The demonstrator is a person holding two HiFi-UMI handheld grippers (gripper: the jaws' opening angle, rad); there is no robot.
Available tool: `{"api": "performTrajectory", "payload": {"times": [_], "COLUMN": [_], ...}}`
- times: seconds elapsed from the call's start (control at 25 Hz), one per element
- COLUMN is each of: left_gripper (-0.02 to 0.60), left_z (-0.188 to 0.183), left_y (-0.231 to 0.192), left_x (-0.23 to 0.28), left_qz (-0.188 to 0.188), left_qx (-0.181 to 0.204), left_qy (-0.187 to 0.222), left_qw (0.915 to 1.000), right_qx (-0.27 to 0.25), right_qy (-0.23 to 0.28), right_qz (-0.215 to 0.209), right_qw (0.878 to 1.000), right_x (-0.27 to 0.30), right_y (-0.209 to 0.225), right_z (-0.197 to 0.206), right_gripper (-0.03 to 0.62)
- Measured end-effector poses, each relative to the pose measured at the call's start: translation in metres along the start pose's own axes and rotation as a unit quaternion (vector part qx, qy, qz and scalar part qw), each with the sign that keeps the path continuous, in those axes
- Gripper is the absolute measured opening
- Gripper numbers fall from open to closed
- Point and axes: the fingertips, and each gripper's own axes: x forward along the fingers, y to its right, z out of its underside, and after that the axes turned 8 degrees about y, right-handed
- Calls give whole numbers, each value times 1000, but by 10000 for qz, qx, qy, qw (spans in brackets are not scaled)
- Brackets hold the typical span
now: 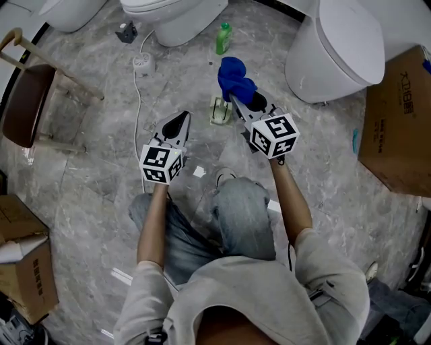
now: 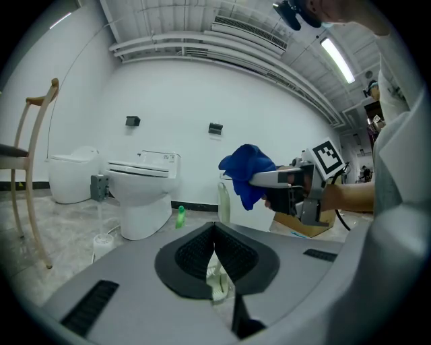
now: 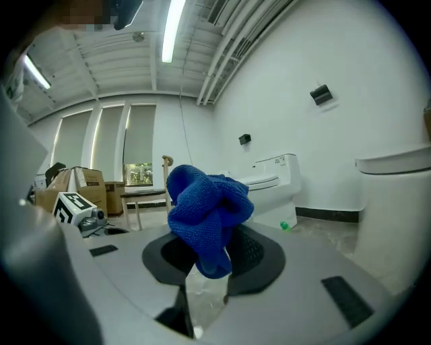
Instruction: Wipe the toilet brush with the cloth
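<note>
My right gripper [image 1: 244, 101] is shut on a bunched blue cloth [image 1: 235, 78], held above the floor; in the right gripper view the cloth [image 3: 205, 209] fills the space over the jaws. The pale toilet brush in its stand [image 1: 219, 110] sits on the grey floor just left of and below the cloth. My left gripper [image 1: 182, 122] hangs to the left of the brush, its jaws meeting at the tip with nothing between them. From the left gripper view [image 2: 214, 232] the brush's translucent handle [image 2: 223, 201] rises straight ahead, with the cloth [image 2: 248, 172] beside it.
A white toilet [image 1: 176, 19] stands at the back and another [image 1: 340, 50] at the right. A green bottle [image 1: 223, 38], a round white device with cable [image 1: 143, 64], a wooden chair [image 1: 30, 101] and cardboard boxes [image 1: 397, 124] surround the spot. The person's knees [image 1: 236, 215] are below.
</note>
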Motion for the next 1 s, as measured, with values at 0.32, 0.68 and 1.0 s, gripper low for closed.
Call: {"api": "performTrajectory", "payload": {"times": [0.32, 0.68, 1.0], "left_gripper": [20, 20, 20], "left_z": [4, 17, 28], "left_y": [-7, -8, -9], "left_x": [0, 0, 0], "left_qz": [-60, -58, -52], "left_qx": [11, -12, -60], "left_qy": [-58, -156, -237], "left_qw": [10000, 9999, 9997], "right_qx": [389, 726, 891], "right_qy": [-521, -976, -1402], "right_qz": [5, 20, 44], "right_qw": [9979, 9926, 9861], "right_x": [8, -5, -10], "right_y": [6, 7, 11], "right_z": [59, 123, 173], "right_gripper": [115, 115, 115]}}
